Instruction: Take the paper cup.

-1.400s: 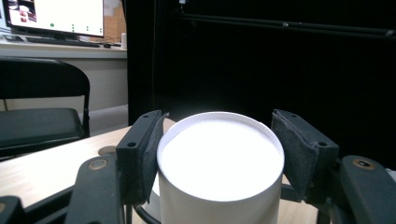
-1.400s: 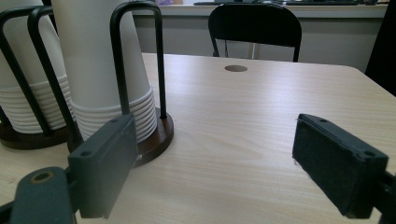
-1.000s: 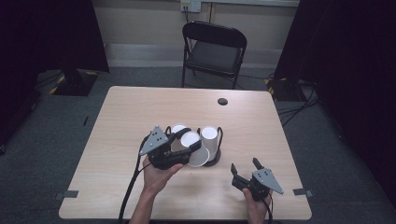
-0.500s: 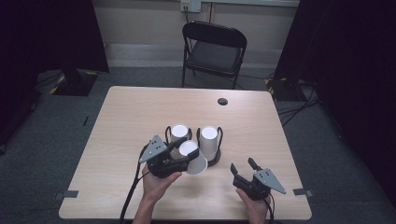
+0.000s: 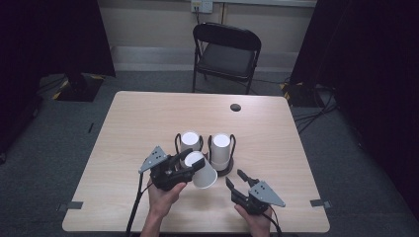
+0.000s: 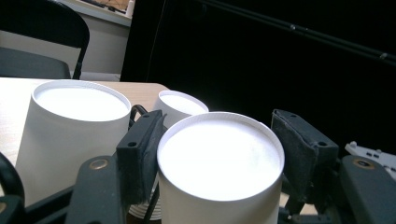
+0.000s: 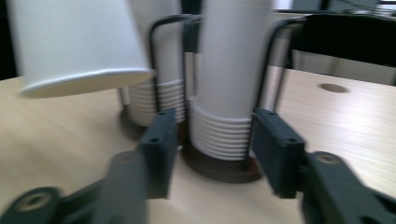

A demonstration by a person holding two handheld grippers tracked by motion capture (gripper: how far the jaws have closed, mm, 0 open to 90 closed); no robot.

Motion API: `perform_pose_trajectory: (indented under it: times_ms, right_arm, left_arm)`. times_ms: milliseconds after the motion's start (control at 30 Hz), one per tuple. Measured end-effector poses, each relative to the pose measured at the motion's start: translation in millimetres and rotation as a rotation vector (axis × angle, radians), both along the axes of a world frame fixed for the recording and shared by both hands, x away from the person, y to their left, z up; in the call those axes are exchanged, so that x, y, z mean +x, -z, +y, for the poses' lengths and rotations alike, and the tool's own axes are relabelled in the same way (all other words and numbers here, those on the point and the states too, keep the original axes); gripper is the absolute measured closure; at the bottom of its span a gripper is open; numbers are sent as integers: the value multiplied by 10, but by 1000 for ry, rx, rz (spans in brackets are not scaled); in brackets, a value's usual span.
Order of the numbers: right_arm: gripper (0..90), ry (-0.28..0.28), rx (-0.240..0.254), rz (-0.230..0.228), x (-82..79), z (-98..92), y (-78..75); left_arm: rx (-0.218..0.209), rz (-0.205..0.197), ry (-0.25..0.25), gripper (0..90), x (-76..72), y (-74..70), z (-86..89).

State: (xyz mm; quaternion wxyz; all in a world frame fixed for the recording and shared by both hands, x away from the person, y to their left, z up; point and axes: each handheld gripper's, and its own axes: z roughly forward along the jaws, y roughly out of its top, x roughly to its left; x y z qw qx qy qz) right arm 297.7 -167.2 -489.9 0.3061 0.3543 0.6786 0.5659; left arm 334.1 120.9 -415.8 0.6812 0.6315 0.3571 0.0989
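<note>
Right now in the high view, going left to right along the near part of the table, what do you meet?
Left gripper → white paper cup held in its fingers → right gripper.

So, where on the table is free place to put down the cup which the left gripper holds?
Bare wood lies left of the cup holder, and behind it toward the round hole. The front middle is crowded: left gripper with its cup, and right gripper.
</note>
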Motion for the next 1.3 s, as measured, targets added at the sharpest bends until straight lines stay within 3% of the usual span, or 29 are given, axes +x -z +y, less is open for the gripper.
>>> perform_pose_trajectory:
  times_ms: [200, 433, 833, 1033, 1167, 1300]
  right_arm:
    - [566, -85, -24, -38, -60, 132, -7]
    - [605, -152, -43, -78, -88, 236, 15]
    - [620, -165, -42, -179, -110, 300, 53]
    - [664, -164, -43, -221, -101, 311, 41]
    - [681, -169, -32, -232, -88, 315, 29]
    - [688, -176, -22, -230, -45, 327, 28]
  left_arm:
    - [-12, 13, 6, 361, -35, 9, 1]
    - [-22, 63, 56, 361, -24, 40, -64]
    - [-45, 120, 88, 361, 4, 65, -50]
    - [-76, 149, 102, 361, 14, 86, -90]
    - [-92, 169, 117, 361, 12, 93, -132]
    - [-89, 164, 143, 360, -8, 89, -186]
